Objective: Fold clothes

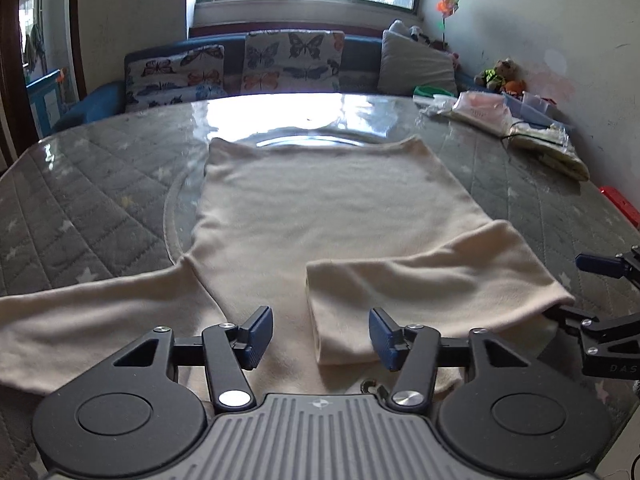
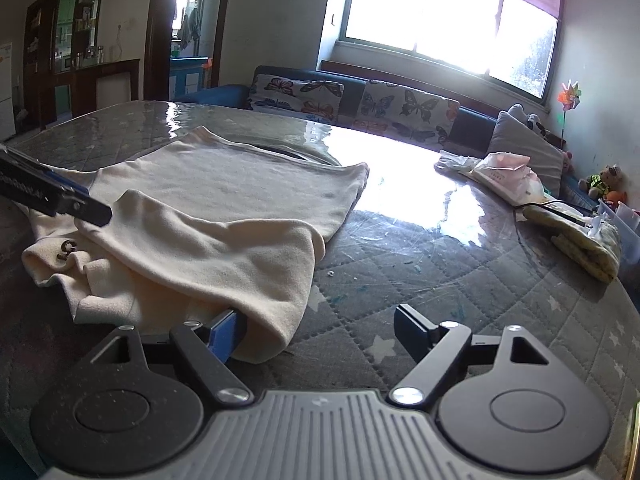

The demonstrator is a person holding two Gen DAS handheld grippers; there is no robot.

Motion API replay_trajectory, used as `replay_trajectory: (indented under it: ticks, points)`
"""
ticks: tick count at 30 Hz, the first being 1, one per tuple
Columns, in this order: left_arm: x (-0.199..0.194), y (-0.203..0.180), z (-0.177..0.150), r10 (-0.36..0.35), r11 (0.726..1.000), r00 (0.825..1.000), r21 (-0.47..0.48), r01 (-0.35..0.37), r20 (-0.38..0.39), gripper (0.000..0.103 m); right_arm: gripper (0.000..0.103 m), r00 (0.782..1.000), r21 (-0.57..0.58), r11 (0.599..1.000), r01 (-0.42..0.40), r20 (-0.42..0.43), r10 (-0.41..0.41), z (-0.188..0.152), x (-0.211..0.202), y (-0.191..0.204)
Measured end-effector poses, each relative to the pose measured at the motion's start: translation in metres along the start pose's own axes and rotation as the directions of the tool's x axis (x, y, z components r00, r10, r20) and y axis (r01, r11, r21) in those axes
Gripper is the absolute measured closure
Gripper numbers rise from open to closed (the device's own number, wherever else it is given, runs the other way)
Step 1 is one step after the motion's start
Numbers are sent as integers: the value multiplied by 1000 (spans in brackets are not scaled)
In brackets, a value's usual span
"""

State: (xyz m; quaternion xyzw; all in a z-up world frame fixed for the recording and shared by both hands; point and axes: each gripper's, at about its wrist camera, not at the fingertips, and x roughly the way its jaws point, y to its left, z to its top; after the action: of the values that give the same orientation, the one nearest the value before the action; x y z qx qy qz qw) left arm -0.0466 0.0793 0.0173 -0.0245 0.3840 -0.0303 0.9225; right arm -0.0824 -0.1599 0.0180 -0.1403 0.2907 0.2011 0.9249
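Note:
A cream long-sleeved top [image 1: 328,204] lies flat on the quilted grey table [image 1: 100,200]. Its left sleeve [image 1: 92,320] stretches out to the left, while the right sleeve [image 1: 432,284] is folded in over the body. My left gripper [image 1: 322,334] is open just above the top, and the folded sleeve's cuff lies loose between its blue pads. In the right wrist view the top [image 2: 240,184] lies to the left. My right gripper [image 2: 320,330] is open at the sleeve's fold [image 2: 276,276], and the cloth's edge rests against its left finger. It also shows at the left wrist view's right edge.
Plastic-wrapped packets [image 1: 480,110] and a folded yellow cloth [image 2: 588,244] lie at the table's far right. A red object [image 1: 620,204] sits at the right edge. A blue sofa with butterfly cushions [image 1: 294,60] stands behind the table, under the window.

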Motion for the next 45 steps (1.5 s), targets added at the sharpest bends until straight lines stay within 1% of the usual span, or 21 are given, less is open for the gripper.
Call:
replay_trajectory:
  ticks: [2, 4, 5, 6, 8, 14, 16, 19, 21, 23, 26, 28, 31, 32, 35, 36, 37, 41, 42, 43, 45]
  points:
    - [3, -2, -2, -4, 1000, 1000, 0, 4, -3, 58, 20, 1000, 6, 1000, 1, 1, -1, -1, 0, 0]
    - [2, -4, -3, -17, 1000, 1000, 2, 17, 1, 83, 20, 1000, 12, 1000, 0, 1, 0, 0, 0, 0]
    - [1, -4, -2, -16, 1000, 1000, -7, 16, 3, 85, 20, 1000, 15, 1000, -1, 2, 1, 0, 1, 1]
    - [-1, -4, -1, -14, 1000, 1000, -8, 14, 13, 93, 19, 1000, 17, 1000, -1, 3, 1, -1, 1, 2]
    - [-5, -3, 2, -9, 1000, 999, -11, 10, 34, 96, 19, 1000, 19, 1000, -2, 5, 2, 0, 2, 3]
    - [-31, -5, 28, -12, 1000, 988, 9, 11, 155, 97, 18, 999, -7, 999, 37, 7, -37, -1, 4, 8]
    - [-39, -5, 35, -13, 1000, 982, 13, 11, 191, 98, 18, 997, -48, 996, 80, 15, -80, -2, 3, 12]
    - [-52, -4, 41, -25, 1000, 970, 15, 22, 242, 98, 18, 985, -134, 976, 174, 41, -170, -4, -1, 18]
    - [-59, -3, 42, -24, 1000, 963, 17, 20, 269, 98, 18, 978, -170, 964, 206, 55, -199, -6, -3, 21]
    - [-61, 0, 40, -21, 1000, 962, 13, 18, 271, 98, 18, 974, -204, 952, 227, 64, -218, -8, -6, 23]
    - [-49, 5, 33, -3, 1000, 976, 4, 2, 217, 98, 17, 975, -209, 953, 220, 63, -211, -9, -9, 24]
    - [-35, 9, 25, -17, 1000, 988, -9, 18, 153, 98, 17, 977, -213, 954, 213, 58, -206, -10, -9, 23]
    - [-22, 10, 17, -13, 1000, 995, -23, 15, 102, 96, 17, 979, -202, 958, 206, 43, -201, -11, -10, 17]
    - [-19, 10, 15, -19, 999, 996, -25, 21, 89, 95, 17, 984, -187, 966, 180, 34, -177, -11, -12, 14]
    - [-12, 7, 12, 5, 1000, 997, -17, -4, 78, 77, 18, 998, -119, 991, 58, 13, -57, -5, -24, 3]
    - [-10, 6, 11, 14, 1000, 997, -16, -13, 75, 62, 20, 1000, -95, 995, 24, 11, -24, -2, -28, -2]
    - [-8, 6, 9, 12, 1000, 998, -22, -11, 66, 55, 24, 1000, -71, 997, -4, 11, 5, 1, -31, -6]
    - [-2, 5, 3, -2, 1000, 1000, -23, 3, 23, 57, 29, 998, 38, 997, -67, 15, 67, 15, -29, -26]
    - [-1, 4, 1, -7, 1000, 1000, -21, 7, 12, 61, 29, 997, 69, 995, -75, 16, 74, 19, -26, -31]
    - [1, 4, 0, -15, 1000, 1000, -23, 15, 4, 71, 29, 997, 87, 993, -75, 19, 74, 21, -24, -33]
    - [1, 3, -3, -11, 1000, 1000, -26, 11, 6, 75, 29, 997, 116, 990, -82, 26, 79, 24, -18, -35]
